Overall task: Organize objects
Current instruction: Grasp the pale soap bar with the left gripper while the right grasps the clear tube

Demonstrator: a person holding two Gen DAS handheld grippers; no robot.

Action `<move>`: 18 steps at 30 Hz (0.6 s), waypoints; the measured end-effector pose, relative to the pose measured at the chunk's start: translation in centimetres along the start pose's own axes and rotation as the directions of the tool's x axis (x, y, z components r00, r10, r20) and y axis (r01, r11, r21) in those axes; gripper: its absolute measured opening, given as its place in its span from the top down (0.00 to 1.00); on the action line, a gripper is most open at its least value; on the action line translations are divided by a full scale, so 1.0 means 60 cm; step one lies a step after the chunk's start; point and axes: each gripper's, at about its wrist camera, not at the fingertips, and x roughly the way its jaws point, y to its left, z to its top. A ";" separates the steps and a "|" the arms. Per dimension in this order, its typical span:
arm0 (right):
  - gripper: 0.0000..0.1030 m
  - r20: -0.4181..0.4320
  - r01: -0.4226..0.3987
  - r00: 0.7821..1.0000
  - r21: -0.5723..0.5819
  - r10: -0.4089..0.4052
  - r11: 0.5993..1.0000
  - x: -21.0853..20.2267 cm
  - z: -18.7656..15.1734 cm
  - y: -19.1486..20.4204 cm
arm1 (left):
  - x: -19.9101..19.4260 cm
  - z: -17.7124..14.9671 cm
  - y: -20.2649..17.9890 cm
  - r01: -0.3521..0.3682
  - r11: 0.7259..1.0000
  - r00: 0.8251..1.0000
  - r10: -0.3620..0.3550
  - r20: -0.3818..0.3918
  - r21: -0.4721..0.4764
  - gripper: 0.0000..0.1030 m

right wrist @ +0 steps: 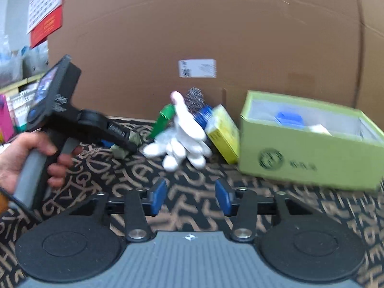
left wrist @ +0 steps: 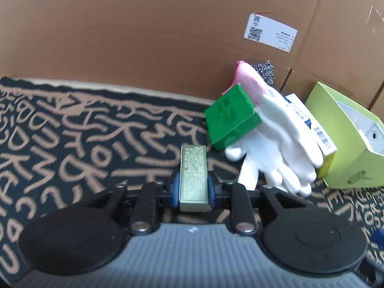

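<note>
My left gripper [left wrist: 193, 188] is shut on a slim olive-gold box [left wrist: 194, 175], held just above the patterned mat. Ahead of it to the right lie a green box [left wrist: 231, 117], a white-and-pink glove [left wrist: 276, 144] and a steel scourer [left wrist: 264, 70]. My right gripper [right wrist: 190, 198] is open and empty above the mat, short of the glove [right wrist: 182, 134]. In the right wrist view the left gripper [right wrist: 124, 141] is at the left, with the olive box [right wrist: 121, 152] in its tip. A lime-green open box [right wrist: 309, 153] stands at the right.
A large cardboard sheet [right wrist: 216, 36] stands as a wall behind the pile. A yellow box [right wrist: 224, 136] and a blue-white carton [left wrist: 309, 122] lean between the glove and the lime box [left wrist: 348, 139]. The black-and-tan mat [left wrist: 72, 144] covers the surface. Packages lie at the far left [right wrist: 14, 105].
</note>
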 end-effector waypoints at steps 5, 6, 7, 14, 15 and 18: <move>0.55 0.011 -0.042 0.999 -0.105 0.043 0.994 0.080 0.048 0.055 | -0.032 -0.016 0.026 -0.023 0.999 1.000 0.022 0.013 0.035 0.78; 0.55 0.009 -0.040 0.999 -0.121 0.041 0.992 0.097 0.056 0.064 | -0.034 -0.016 0.031 -0.023 0.999 1.000 0.022 0.018 0.037 0.78; 0.58 0.001 -0.034 0.999 -0.132 0.035 0.991 0.117 0.063 0.071 | -0.036 -0.017 0.036 -0.023 0.999 0.999 0.022 0.025 0.036 0.78; 0.61 -0.047 0.056 0.997 -0.181 -0.066 0.982 0.220 0.084 0.087 | -0.032 -0.019 0.043 -0.013 0.998 0.997 0.008 0.076 0.064 0.76; 0.61 -0.055 0.050 0.997 -0.183 -0.062 0.982 0.227 0.085 0.088 | -0.031 -0.022 0.044 -0.012 0.997 0.996 0.006 0.087 0.071 0.76; 0.70 -0.079 0.062 0.994 -0.199 -0.079 0.978 0.237 0.086 0.091 | -0.028 -0.025 0.045 -0.004 0.995 0.994 -0.007 0.109 0.102 0.76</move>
